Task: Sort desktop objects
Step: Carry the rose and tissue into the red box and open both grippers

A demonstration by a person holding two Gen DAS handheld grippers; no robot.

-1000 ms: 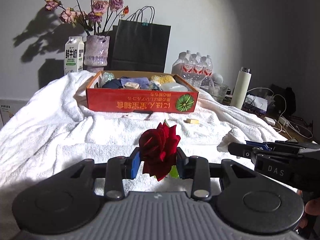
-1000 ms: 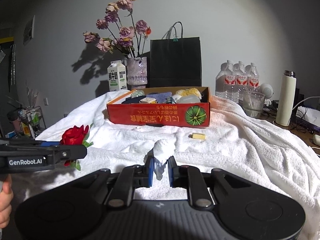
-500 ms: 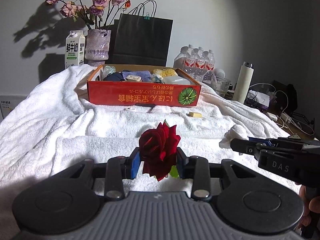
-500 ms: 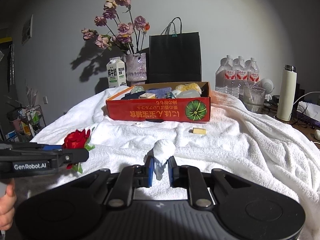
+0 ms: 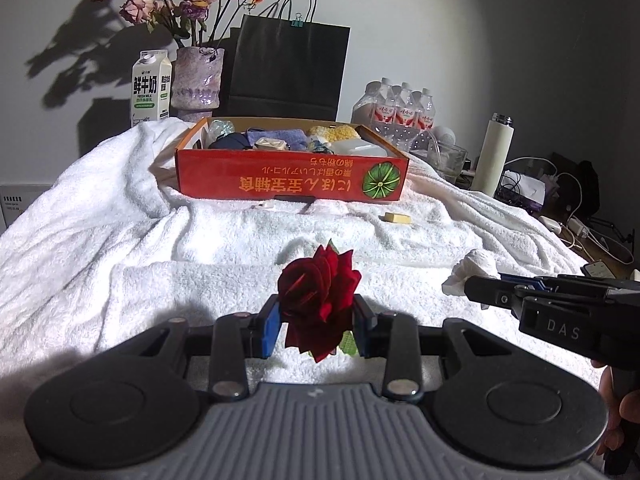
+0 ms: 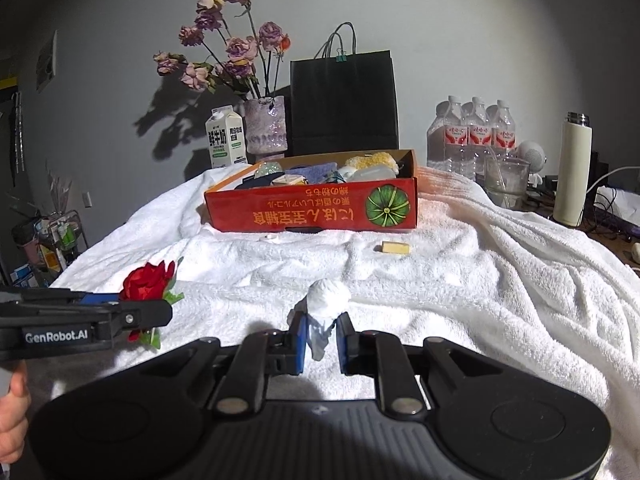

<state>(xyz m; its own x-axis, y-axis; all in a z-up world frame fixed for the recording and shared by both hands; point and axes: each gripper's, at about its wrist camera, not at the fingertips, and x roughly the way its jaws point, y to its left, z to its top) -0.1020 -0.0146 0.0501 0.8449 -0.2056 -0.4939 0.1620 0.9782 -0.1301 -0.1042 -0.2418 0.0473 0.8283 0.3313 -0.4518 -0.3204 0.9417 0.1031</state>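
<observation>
My left gripper (image 5: 316,330) is shut on a red artificial rose (image 5: 318,296), held above the white towel; the same rose (image 6: 146,282) shows at the left of the right wrist view. My right gripper (image 6: 322,342) is shut on a crumpled white tissue (image 6: 326,306), which appears as a white wad (image 5: 474,266) at the right of the left wrist view. An orange cardboard box (image 5: 292,180) with several sorted items stands at the back of the towel. A small yellow block (image 6: 395,248) lies in front of the box.
Behind the box stand a milk carton (image 5: 151,90), a vase of dried flowers (image 5: 198,80) and a black paper bag (image 5: 288,68). Water bottles (image 6: 474,140), a glass (image 6: 506,180) and a white flask (image 6: 572,184) crowd the right. A small white item (image 6: 269,238) lies by the box.
The box and background sit slightly lower in both views; otherwise the grippers keep their holds and nothing else has shifted.
</observation>
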